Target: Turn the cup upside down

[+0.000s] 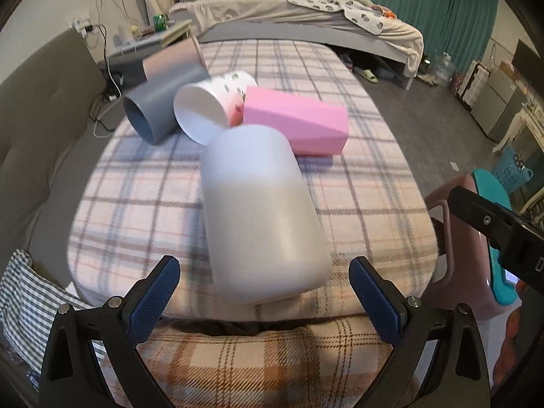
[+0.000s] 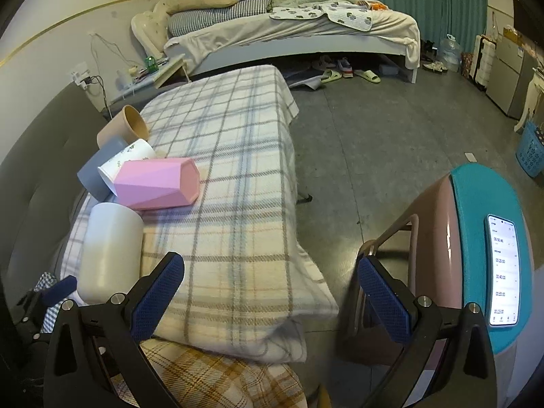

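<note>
A plain white cup stands upside down on the plaid blanket, just ahead of my left gripper, which is open with the cup's rim end between its blue pads, not touching. The cup also shows in the right wrist view, at the left. Behind it lie a pink faceted cup, a white patterned cup, a grey cup and a beige cup, all on their sides. My right gripper is open and empty, over the blanket's right edge.
A pink and teal stool with a lit phone stands at the right. A grey padded headboard runs along the left. A bed, shoes and a blue basket stand farther back on the grey floor.
</note>
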{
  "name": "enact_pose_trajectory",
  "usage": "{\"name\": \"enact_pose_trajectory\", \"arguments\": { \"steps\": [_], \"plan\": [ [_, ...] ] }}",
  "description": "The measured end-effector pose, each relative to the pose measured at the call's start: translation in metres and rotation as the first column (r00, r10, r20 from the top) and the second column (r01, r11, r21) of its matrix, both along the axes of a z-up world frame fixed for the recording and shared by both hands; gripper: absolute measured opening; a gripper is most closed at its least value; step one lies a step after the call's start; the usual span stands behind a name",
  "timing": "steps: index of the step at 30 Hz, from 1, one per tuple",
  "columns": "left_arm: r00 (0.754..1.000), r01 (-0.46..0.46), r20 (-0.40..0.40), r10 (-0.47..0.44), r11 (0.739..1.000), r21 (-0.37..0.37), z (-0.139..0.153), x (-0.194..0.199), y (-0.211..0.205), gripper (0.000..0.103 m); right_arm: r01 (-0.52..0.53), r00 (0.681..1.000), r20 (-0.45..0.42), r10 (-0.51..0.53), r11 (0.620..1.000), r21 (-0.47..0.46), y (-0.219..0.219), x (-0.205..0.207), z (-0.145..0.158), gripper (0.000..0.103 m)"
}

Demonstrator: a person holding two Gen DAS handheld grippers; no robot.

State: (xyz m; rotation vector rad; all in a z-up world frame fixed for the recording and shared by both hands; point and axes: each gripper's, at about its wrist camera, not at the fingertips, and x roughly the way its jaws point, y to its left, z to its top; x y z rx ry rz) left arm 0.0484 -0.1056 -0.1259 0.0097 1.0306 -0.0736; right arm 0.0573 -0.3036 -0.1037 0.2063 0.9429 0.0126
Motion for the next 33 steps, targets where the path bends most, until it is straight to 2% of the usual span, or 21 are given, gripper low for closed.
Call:
{"name": "enact_pose_trajectory", "arguments": {
  "steps": [1, 3, 4, 10, 17, 33],
  "plan": [
    [1.000, 0.003, -0.004, -0.003, 1.000, -0.002, -0.001, 0.001, 0.000, 0.101, -0.001, 1.000, -0.002, 0.001, 1.000, 0.003, 0.000, 0.000, -0.001, 0.103],
    [1.000, 0.017, -0.020, -0.018, 1.000, -0.010, -0.005, 0.002, 0.000, 0.086, -0.004, 1.000, -0.005, 0.004, 1.000, 0.010, 0.000, 0.002, -0.003, 0.103],
    [0.999, 0.025, -0.034, -0.025, 1.000, -0.012, -0.007, 0.003, 0.000, 0.075, -0.005, 1.000, -0.007, 0.005, 1.000, 0.012, 0.000, 0.002, -0.004, 0.103],
    [0.998, 0.050, -0.047, -0.052, 0.998, -0.050, -0.002, -0.002, 0.004, 0.075, -0.018, 1.000, -0.002, 0.018, 1.000, 0.018, 0.004, 0.002, -0.003, 0.103],
    [0.997, 0.080, 0.007, -0.080, 0.996, -0.039, 0.030, -0.005, 0.011, 0.074, -0.021, 1.000, 0.020, 0.021, 1.000, 0.017, 0.006, -0.001, 0.007, 0.103],
    [0.995, 0.101, 0.006, -0.101, 0.994, -0.036, 0.058, 0.027, 0.024, 0.073, -0.049, 0.999, 0.017, 0.049, 0.998, 0.026, 0.015, -0.003, 0.008, 0.103]
  ]
}}
